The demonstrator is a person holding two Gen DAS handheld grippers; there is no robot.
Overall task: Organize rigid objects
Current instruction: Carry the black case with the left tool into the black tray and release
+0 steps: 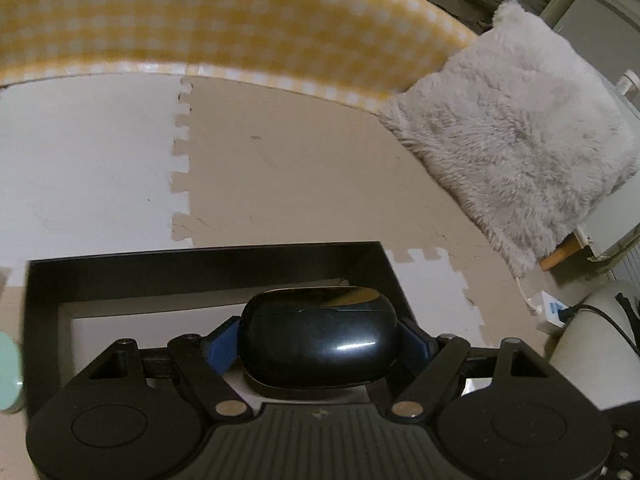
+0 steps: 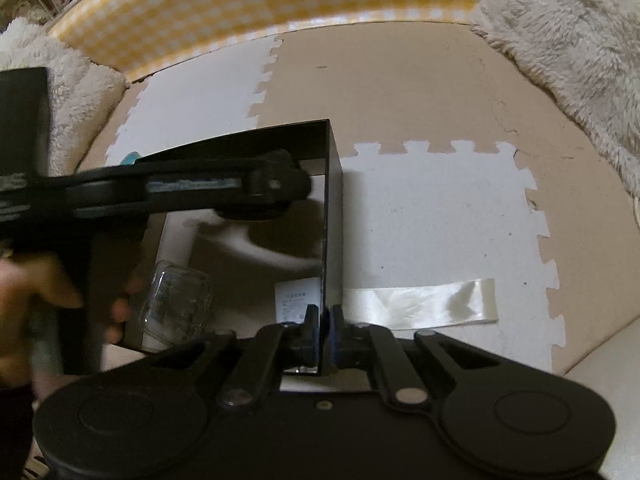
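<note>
My left gripper (image 1: 320,340) is shut on a glossy black earbud case (image 1: 320,340) and holds it over an open black box (image 1: 200,276) with a white floor. In the right wrist view my right gripper (image 2: 325,322) is shut on the right wall of that black box (image 2: 334,216). The left gripper (image 2: 224,188) reaches across the box from the left, blurred. A clear plastic container (image 2: 178,304) lies inside the box at the near left, and a white printed label (image 2: 298,300) lies by the near right wall.
The box stands on beige and white foam puzzle mats (image 2: 420,220). A shiny white strip (image 2: 420,300) lies right of the box. A yellow gingham bolster (image 2: 280,4) edges the far side. Grey fluffy cushions (image 1: 512,144) lie right. A mint object (image 1: 8,376) sits left of the box.
</note>
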